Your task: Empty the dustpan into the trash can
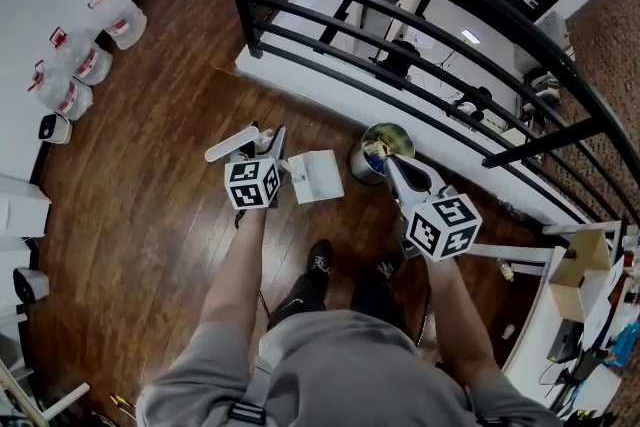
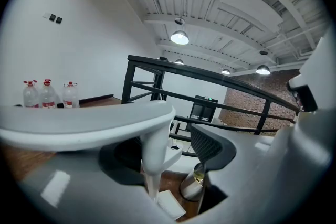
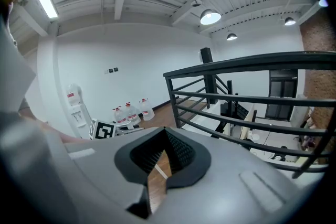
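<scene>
The white dustpan [image 1: 316, 177] rests on the wood floor just left of the small metal trash can [image 1: 372, 160], which has some litter inside. Its tall handle [image 2: 153, 157] rises between the jaws of my left gripper [image 1: 268, 143], and its flat top grip [image 2: 89, 124] spreads across the left gripper view. The left gripper is open: the right pad [image 2: 211, 147] stands apart from the handle post. Past the jaws I see the pan [image 2: 170, 205] and the can [image 2: 190, 186]. My right gripper [image 1: 393, 165] hovers by the can's right rim, shut and empty [image 3: 165, 157].
A black metal railing [image 1: 400, 10] runs close behind the can, with a drop to a lower floor beyond. Three water jugs [image 1: 78, 65] stand by the left wall. A white shelf unit [image 1: 575, 295] is at right. The person's shoes [image 1: 320, 265] are behind the dustpan.
</scene>
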Available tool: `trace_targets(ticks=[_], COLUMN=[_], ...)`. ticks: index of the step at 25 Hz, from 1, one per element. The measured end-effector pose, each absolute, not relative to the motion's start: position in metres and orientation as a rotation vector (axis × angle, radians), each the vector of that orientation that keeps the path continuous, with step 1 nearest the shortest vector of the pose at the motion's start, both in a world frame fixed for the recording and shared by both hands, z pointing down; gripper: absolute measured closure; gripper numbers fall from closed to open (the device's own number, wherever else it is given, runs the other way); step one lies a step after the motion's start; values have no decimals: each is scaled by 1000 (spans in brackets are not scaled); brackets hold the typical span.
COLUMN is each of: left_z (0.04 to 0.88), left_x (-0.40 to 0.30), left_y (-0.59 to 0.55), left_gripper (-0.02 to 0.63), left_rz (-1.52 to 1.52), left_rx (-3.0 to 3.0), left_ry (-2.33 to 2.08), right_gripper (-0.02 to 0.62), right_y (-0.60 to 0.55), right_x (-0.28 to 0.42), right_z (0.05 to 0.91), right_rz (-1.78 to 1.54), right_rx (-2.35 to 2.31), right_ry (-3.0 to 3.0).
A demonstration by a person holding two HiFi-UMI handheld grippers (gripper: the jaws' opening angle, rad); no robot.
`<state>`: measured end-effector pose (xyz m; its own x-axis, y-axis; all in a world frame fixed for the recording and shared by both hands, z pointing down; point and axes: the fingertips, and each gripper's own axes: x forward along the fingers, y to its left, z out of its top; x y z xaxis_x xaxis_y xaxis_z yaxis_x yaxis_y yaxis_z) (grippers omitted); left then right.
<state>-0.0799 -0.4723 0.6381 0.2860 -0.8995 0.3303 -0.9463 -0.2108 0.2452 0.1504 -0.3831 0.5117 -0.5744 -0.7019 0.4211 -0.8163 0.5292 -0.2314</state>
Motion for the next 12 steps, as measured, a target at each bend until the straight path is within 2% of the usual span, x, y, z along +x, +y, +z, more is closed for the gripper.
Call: trace_targets(ticks=[7,12], left_z=[649,653], left_x=[-91,-96], left_y=[-461,-448], left_gripper=[255,242], left_rz=[183,226], left_rx=[2133,2108], left_ry=[-1647,-1640], right_gripper=[595,595], right_y=[-382,-378], right_x=[137,135], right_z=[511,506], right_rz=[579,576], right_rx=[1241,1245], right_ry=[-2509,-2516])
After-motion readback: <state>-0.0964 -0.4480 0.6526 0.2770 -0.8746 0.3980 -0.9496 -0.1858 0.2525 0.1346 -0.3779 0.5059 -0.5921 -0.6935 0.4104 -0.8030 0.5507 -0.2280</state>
